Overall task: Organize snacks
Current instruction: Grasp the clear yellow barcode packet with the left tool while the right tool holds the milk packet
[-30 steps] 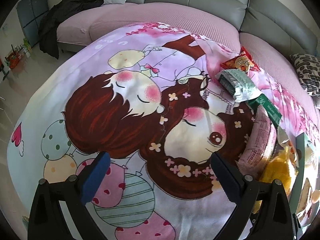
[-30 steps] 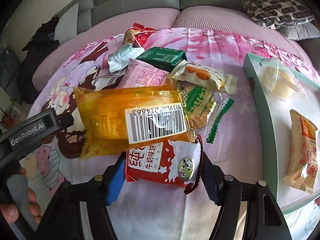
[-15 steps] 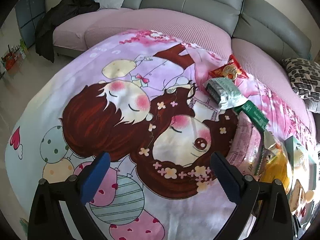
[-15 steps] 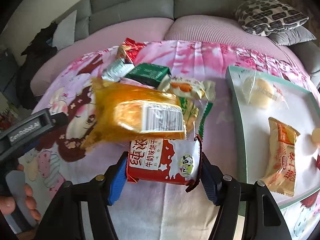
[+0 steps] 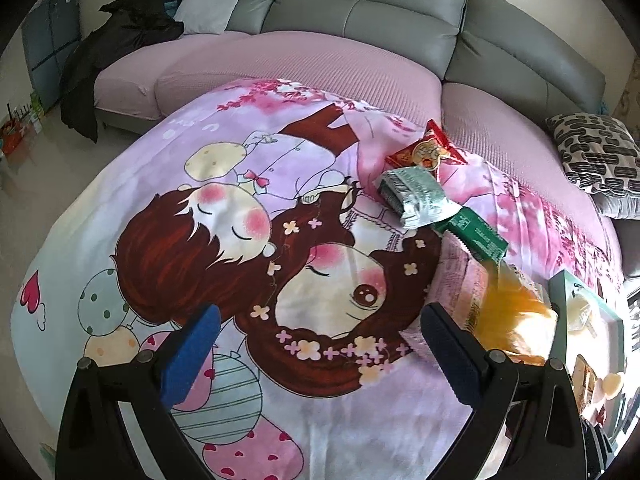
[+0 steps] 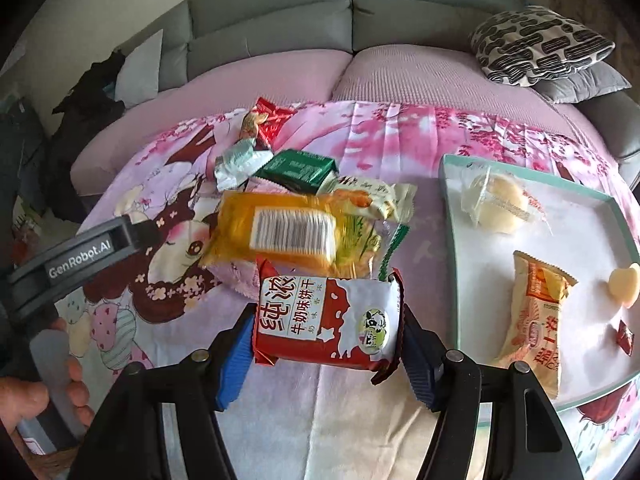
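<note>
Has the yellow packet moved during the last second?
Yes. The yellow packet slid off the red packet, away from the right tongs, toward the green packet.

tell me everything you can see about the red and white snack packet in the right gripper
The red and white packet is a glossy sealed wrapper with crimped ends, Chinese lettering and a small round cow picture. The right gripper is shut on it, one blue pad pressing each short end, so it lies crosswise, roughly level, label up. It looks lifted above the blanket, in front of the yellow packet and left of the tray.
</note>
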`<state>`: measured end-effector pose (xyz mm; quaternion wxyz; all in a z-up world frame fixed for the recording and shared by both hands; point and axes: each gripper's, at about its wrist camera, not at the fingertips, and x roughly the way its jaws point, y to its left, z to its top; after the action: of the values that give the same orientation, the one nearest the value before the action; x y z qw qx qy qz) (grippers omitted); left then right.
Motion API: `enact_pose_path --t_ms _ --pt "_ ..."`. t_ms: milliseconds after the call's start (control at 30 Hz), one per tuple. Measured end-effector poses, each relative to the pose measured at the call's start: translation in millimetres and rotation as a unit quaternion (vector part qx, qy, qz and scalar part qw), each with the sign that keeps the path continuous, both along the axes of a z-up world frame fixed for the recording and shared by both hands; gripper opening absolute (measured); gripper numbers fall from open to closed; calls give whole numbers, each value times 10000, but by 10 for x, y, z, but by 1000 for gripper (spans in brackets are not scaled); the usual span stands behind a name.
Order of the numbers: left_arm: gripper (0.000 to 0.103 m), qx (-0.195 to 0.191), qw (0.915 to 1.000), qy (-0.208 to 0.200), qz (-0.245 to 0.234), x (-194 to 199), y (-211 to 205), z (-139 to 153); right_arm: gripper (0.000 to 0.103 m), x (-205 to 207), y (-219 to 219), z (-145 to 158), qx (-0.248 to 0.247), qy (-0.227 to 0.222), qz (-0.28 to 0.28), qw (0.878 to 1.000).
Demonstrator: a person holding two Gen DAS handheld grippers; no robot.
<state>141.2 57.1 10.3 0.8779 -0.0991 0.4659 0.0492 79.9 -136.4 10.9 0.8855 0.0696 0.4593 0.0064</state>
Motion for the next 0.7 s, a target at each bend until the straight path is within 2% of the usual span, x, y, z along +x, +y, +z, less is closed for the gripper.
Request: enact_pose_path --t_ms 333,700 --pt "100 -98 9994 -122 -294 -4 -203 70 69 -30 -424 30 225 -30 -646 9977" --pt "100 -286 9918 -13 -1246 -25 -757 51 69 -210 -1138 91 376 -136 -1698 9847"
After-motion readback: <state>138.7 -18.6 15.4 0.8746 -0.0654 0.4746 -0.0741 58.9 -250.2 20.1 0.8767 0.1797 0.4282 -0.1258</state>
